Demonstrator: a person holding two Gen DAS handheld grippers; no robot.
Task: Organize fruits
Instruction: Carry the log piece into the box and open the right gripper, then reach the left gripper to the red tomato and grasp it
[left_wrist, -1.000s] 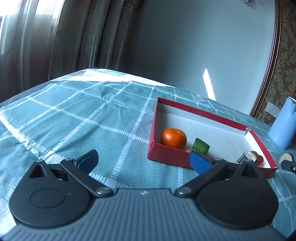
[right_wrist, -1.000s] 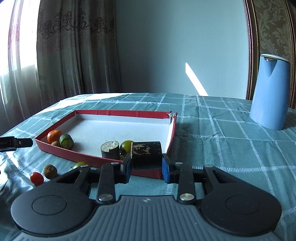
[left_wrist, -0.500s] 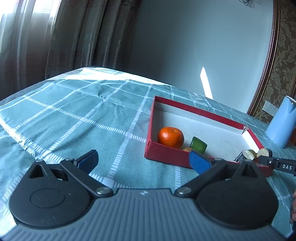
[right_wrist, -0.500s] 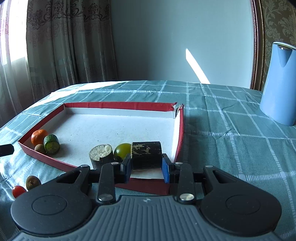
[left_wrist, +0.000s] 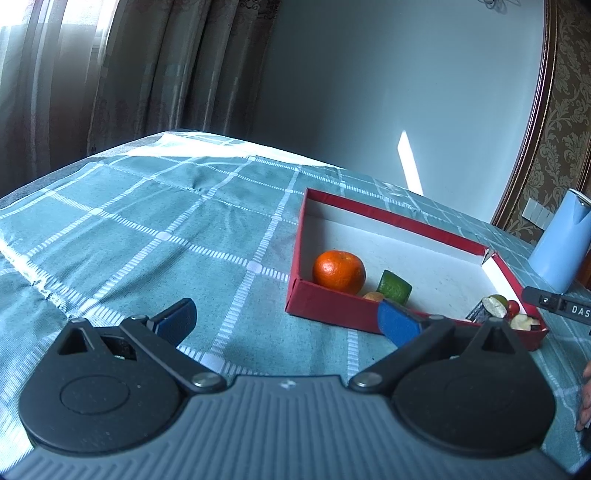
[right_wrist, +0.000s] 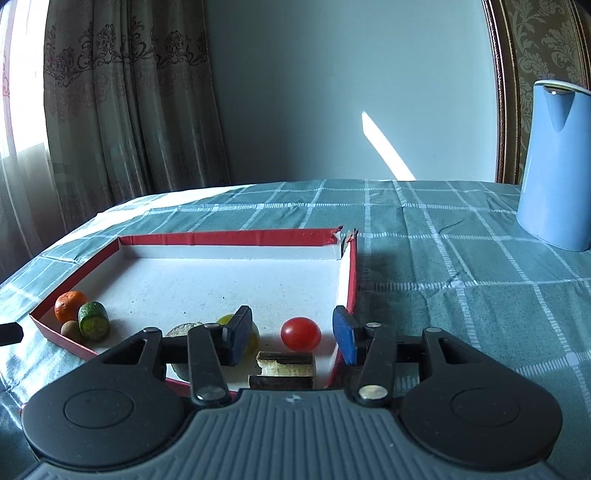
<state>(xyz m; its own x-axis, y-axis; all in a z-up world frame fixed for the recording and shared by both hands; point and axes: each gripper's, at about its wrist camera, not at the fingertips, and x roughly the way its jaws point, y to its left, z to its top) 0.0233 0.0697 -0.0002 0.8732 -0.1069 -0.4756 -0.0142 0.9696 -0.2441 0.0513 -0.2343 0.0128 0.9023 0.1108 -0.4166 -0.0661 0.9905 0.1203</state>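
- Teal checked cloth covers the table (right_wrist: 461, 266); a shallow red cardboard tray with a white floor (right_wrist: 236, 238) sits at centre-left of the right wrist view.
- Lower left corner of the tray: a round orange mandarin (right_wrist: 70, 305), a green cut cucumber-like piece (right_wrist: 94, 320) and a small brown round fruit (right_wrist: 71, 330), clustered and touching.
- Lower centre: a pale-topped dark chunk (right_wrist: 181, 330) and a yellow-green round fruit (right_wrist: 255, 338), partly hidden behind the left finger.
- Right gripper (right_wrist: 291, 338): jaws have just been opening. A dark-skinned block with a pale cut face (right_wrist: 284, 369) lies released on the tray floor below them, pads clear of it. A small red cherry tomato (right_wrist: 300, 333) rests just beyond.
- Far right: a tall blue plastic jug (right_wrist: 557, 162), well apart from the tray.
- Left gripper (left_wrist: 286, 321): spread wide, empty, hovering over bare cloth to the lower left of the tray.
- Step in hand, as judged: depositing the block in the tray.
- Next move calls for backing the right gripper up and out without nudging the tomato, then locating any fruit outside the tray.
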